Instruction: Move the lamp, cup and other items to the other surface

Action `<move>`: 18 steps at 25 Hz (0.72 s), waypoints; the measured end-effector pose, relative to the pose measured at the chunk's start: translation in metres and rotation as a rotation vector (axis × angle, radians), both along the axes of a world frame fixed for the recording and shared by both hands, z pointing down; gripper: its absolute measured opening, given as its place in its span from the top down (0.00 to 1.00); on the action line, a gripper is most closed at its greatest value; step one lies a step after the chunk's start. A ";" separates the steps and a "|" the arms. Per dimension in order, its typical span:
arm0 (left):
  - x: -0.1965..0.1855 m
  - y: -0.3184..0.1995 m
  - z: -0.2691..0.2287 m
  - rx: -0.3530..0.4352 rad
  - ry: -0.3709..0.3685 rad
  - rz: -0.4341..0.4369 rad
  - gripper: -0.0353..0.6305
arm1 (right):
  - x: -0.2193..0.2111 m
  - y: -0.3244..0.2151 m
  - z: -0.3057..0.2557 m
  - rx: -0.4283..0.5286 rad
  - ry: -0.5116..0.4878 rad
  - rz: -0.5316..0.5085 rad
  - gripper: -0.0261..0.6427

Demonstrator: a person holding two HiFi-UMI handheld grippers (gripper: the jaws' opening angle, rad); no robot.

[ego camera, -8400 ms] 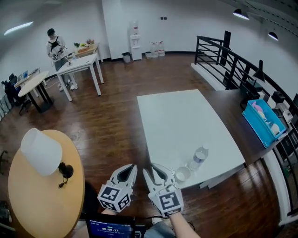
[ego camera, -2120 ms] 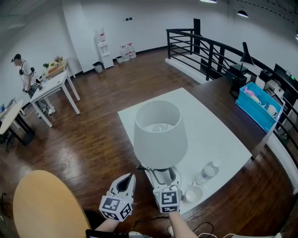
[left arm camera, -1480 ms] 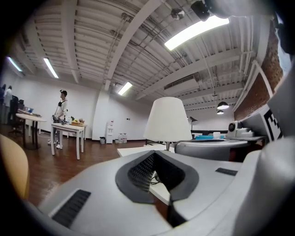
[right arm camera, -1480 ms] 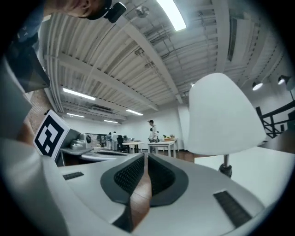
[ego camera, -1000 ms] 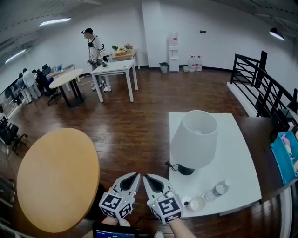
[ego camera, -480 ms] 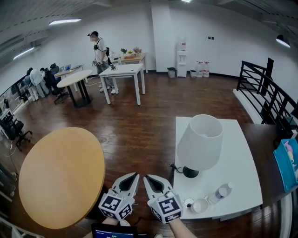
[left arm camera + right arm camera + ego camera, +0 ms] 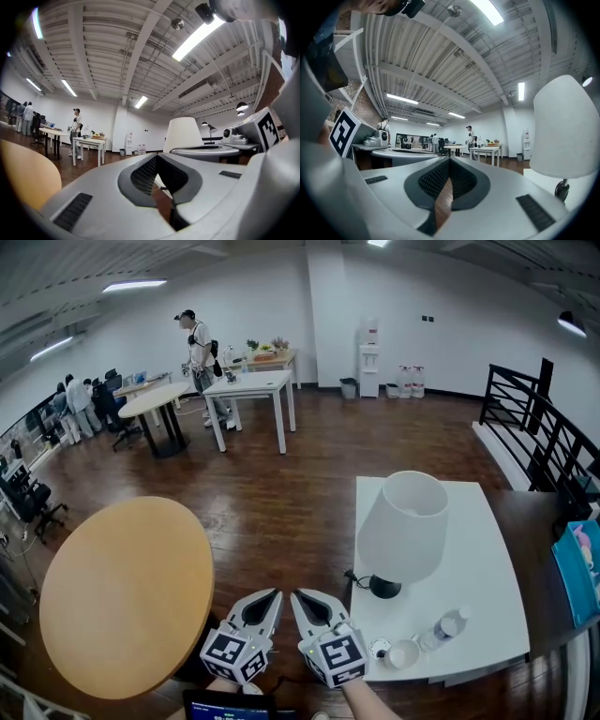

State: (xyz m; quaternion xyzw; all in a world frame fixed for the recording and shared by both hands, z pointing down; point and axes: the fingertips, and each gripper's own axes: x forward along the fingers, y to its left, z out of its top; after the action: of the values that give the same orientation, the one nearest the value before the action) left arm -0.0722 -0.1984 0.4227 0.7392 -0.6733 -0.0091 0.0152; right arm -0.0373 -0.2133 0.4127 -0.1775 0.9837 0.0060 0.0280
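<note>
The lamp (image 7: 401, 526), with a white shade and a black foot (image 7: 384, 587), stands on the white table (image 7: 487, 549) near its left edge. Nothing holds it. A white cup (image 7: 405, 653) and a clear bottle (image 7: 448, 627) sit by that table's front edge. My left gripper (image 7: 269, 596) and right gripper (image 7: 301, 598) hang side by side over the floor, left of the white table, both shut and empty. The lamp shade (image 7: 183, 135) shows ahead in the left gripper view. In the right gripper view the shade (image 7: 567, 126) fills the right side.
A round wooden table (image 7: 122, 592) stands bare at the left, close to my left gripper. A small round item (image 7: 379, 648) lies beside the cup. A blue bin (image 7: 579, 568) is at the far right by a black railing (image 7: 525, 418). A person (image 7: 199, 343) stands by far tables.
At first the lamp stood on the round wooden table; later it was at my right gripper above the white table. Now it stands free there, and both grippers have hardly moved in the last second.
</note>
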 end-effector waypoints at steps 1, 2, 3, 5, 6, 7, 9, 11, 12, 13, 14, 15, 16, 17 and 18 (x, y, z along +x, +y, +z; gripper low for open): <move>0.000 0.000 0.000 -0.003 0.000 -0.001 0.93 | 0.001 -0.001 0.000 0.002 -0.001 0.002 0.96; 0.001 0.000 -0.001 -0.009 -0.001 -0.001 0.93 | 0.001 -0.001 -0.001 0.006 -0.001 0.002 0.96; 0.001 -0.001 -0.001 -0.014 -0.002 0.000 0.93 | 0.002 -0.001 -0.001 0.007 0.001 0.000 0.96; 0.002 -0.001 0.000 -0.012 -0.002 0.002 0.93 | 0.002 -0.001 0.000 0.003 0.006 0.001 0.96; 0.002 -0.002 0.001 -0.006 0.000 0.003 0.93 | 0.002 -0.002 -0.001 0.002 0.007 0.004 0.96; 0.002 -0.003 0.001 -0.001 0.001 0.005 0.93 | 0.002 -0.003 -0.002 0.002 0.010 0.005 0.96; 0.003 -0.005 -0.002 -0.002 -0.002 0.006 0.93 | 0.002 -0.002 -0.006 -0.004 0.022 -0.002 0.96; 0.003 -0.005 -0.004 0.000 -0.001 0.005 0.93 | 0.002 -0.004 -0.007 0.001 0.007 0.006 0.96; 0.002 -0.005 -0.005 0.000 -0.001 0.004 0.93 | 0.002 -0.006 -0.007 0.011 -0.001 0.011 0.96; 0.002 -0.005 -0.005 -0.004 -0.001 0.004 0.93 | 0.002 -0.007 -0.007 0.018 -0.003 0.013 0.96; 0.002 -0.005 -0.006 -0.006 -0.002 0.004 0.93 | 0.002 -0.008 -0.006 0.018 -0.001 0.014 0.96; 0.002 -0.005 -0.005 -0.007 -0.003 0.004 0.93 | 0.002 -0.008 -0.004 0.014 0.002 0.015 0.96; 0.002 -0.005 -0.005 -0.006 -0.003 0.005 0.93 | 0.002 -0.008 -0.003 0.012 0.002 0.016 0.96; 0.002 -0.006 -0.004 -0.004 -0.002 0.005 0.93 | 0.002 -0.008 -0.004 0.012 -0.001 0.017 0.96; 0.003 -0.005 -0.003 -0.003 -0.001 0.006 0.93 | 0.002 -0.007 -0.005 0.014 -0.003 0.016 0.96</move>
State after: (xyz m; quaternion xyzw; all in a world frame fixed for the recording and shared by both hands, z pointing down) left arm -0.0696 -0.2038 0.4198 0.7411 -0.6712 -0.0079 0.0160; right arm -0.0350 -0.2203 0.4079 -0.1852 0.9821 0.0127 0.0304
